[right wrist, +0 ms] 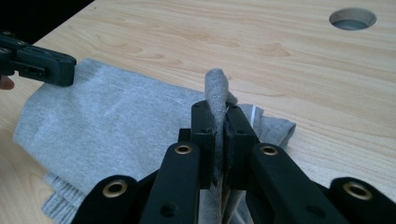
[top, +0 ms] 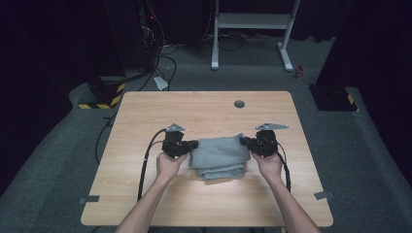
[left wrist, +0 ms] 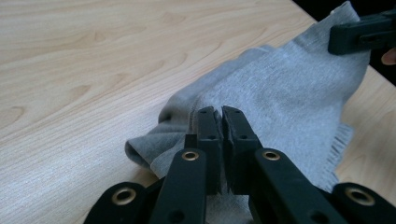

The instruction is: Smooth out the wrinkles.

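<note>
Two claws, left [top: 193, 144] and right [top: 245, 141], pinch opposite edges of grey cloth [top: 219, 155].

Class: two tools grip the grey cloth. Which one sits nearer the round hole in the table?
The right tool, at the cloth's right edge; the hole lies beyond it.

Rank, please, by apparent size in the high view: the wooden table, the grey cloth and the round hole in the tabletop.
1. wooden table
2. grey cloth, held at each end by a tool
3. round hole
</note>
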Tool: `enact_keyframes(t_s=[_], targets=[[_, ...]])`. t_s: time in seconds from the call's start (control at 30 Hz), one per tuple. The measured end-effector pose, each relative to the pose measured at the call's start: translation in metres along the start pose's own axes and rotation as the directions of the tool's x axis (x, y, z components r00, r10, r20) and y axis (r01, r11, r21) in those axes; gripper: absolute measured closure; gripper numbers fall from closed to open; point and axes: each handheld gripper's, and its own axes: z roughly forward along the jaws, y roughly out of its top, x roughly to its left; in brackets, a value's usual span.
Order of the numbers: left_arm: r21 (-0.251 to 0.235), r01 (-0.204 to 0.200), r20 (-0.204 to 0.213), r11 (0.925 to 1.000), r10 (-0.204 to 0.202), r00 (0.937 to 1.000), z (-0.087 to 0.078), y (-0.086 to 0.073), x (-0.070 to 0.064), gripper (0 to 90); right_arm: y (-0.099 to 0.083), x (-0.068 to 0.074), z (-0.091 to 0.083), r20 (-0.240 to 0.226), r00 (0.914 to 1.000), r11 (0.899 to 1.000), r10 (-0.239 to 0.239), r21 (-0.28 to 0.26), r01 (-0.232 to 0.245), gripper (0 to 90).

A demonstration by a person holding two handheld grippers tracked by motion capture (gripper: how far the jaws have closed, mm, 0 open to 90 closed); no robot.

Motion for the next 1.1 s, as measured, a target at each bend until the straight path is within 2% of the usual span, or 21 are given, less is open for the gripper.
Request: enact_keyframes(t_s=[0.2,0.27,0.47,0.5,0.57,0.63,0.67,0.77,0.83,0.87,0.9,0.97,1.1], targets=[[-0.019,-0.013,0.007,0.9997,0.014,0.9999,-0.007,-0.005,-0.008,86.0,-0.001,0.007,-0.011,-0.014,0.9994,0.999,-0.033,-0.019,0.032,84.8],[-0.020,-0.006,0.015,0.9998,0.007,0.9999,-0.009,-0.007,-0.010,85.9,-0.001,0.009,-0.011,-0.014,0.9991,0.999,-0.041,-0.016,0.041,84.7],[-0.034,-0.029,0.016,0.9990,0.030,0.9994,-0.015,-0.015,-0.020,85.9,-0.006,0.008,-0.012,-0.011,0.9989,0.999,-0.046,-0.011,0.046,84.7],[-0.033,-0.034,0.017,0.9989,0.035,0.9992,-0.015,-0.016,-0.020,85.9,-0.008,0.007,-0.012,-0.013,0.9992,0.999,-0.038,-0.012,0.038,84.7],[-0.023,-0.019,0.026,0.9996,0.019,0.9995,-0.016,-0.020,-0.022,85.8,-0.010,0.005,-0.012,-0.020,0.9993,0.999,-0.032,-0.011,0.031,84.7],[0.003,-0.034,0.013,0.9994,0.034,0.9993,-0.013,-0.025,-0.024,85.8,-0.012,0.006,-0.011,-0.021,0.9990,0.999,-0.040,0.001,0.040,84.7],[0.015,-0.040,0.009,0.9991,0.040,0.9992,-0.011,-0.027,-0.023,85.8,-0.013,0.007,-0.010,-0.019,0.9986,0.999,-0.049,0.013,0.049,84.7],[0.038,-0.021,0.002,0.9991,0.020,0.9998,-0.005,-0.030,-0.018,86.1,-0.015,0.009,-0.007,-0.026,0.9981,0.998,-0.056,0.021,0.056,84.7],[0.063,-0.023,-0.024,0.9978,0.025,0.9994,0.003,-0.029,-0.014,86.2,-0.015,0.011,-0.005,-0.027,0.9980,0.998,-0.057,0.036,0.058,84.7],[0.063,-0.023,-0.024,0.9978,0.025,0.9994,0.003,-0.029,-0.014,86.3,-0.015,0.012,-0.004,-0.027,0.9979,0.997,-0.059,0.040,0.060,84.7],[0.084,-0.013,-0.039,0.9964,0.016,0.9991,0.011,-0.026,-0.007,86.3,-0.014,0.012,-0.003,-0.026,0.9977,0.997,-0.063,0.039,0.064,84.7],[0.094,0.002,-0.052,0.9956,0.003,0.9986,0.018,-0.023,0.000,86.5,-0.012,0.013,-0.001,-0.022,0.9979,0.997,-0.061,0.045,0.062,84.7],[0.114,0.000,-0.080,0.9935,0.009,0.9967,0.026,-0.014,0.008,86.5,-0.012,0.013,0.004,-0.014,0.9985,0.997,-0.052,0.057,0.053,84.7]])
